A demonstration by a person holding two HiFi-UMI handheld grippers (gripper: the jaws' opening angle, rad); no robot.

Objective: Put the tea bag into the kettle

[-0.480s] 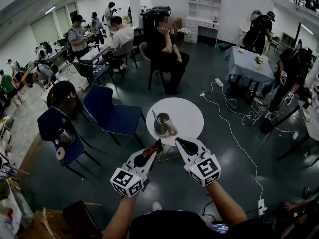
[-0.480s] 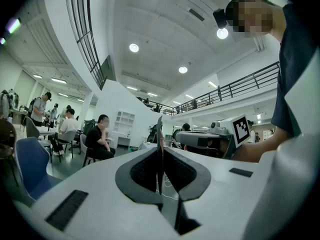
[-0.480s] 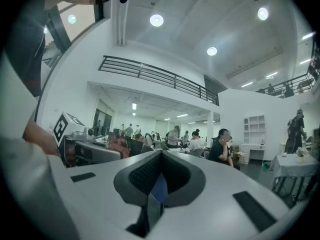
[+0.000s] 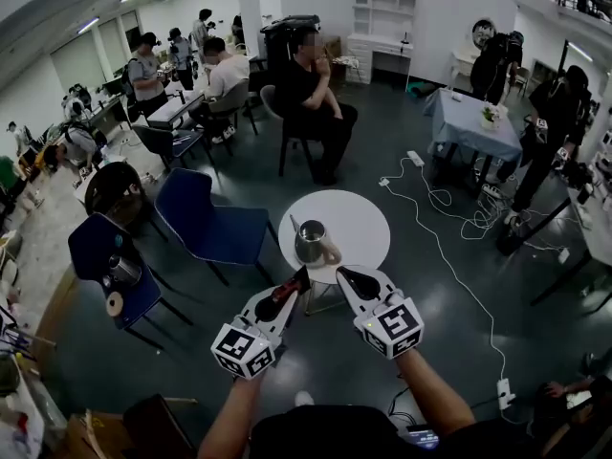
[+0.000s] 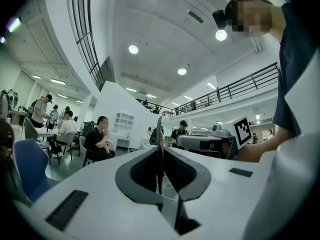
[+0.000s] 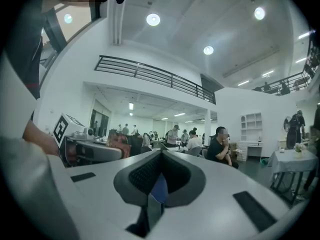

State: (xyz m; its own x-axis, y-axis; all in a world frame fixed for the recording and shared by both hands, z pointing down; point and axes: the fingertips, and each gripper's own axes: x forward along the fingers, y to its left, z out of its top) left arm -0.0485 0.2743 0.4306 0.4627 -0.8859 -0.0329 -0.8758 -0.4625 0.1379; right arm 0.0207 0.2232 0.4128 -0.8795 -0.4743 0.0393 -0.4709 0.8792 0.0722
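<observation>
Kettle (image 4: 311,240) stands on the round surface (image 4: 363,220), and nothing appears to have gone into it, so the whole drop is left to do. Left hand-held gripper (image 4: 300,281) is clamped on a thin flat piece, probably the tea bag (image 5: 160,134), held short of the surface. Right hand-held gripper (image 4: 346,276) has its jaws together and is empty.

Round white table (image 4: 361,220); a steel kettle (image 4: 311,243) stands on it.

No text or number can be read
</observation>
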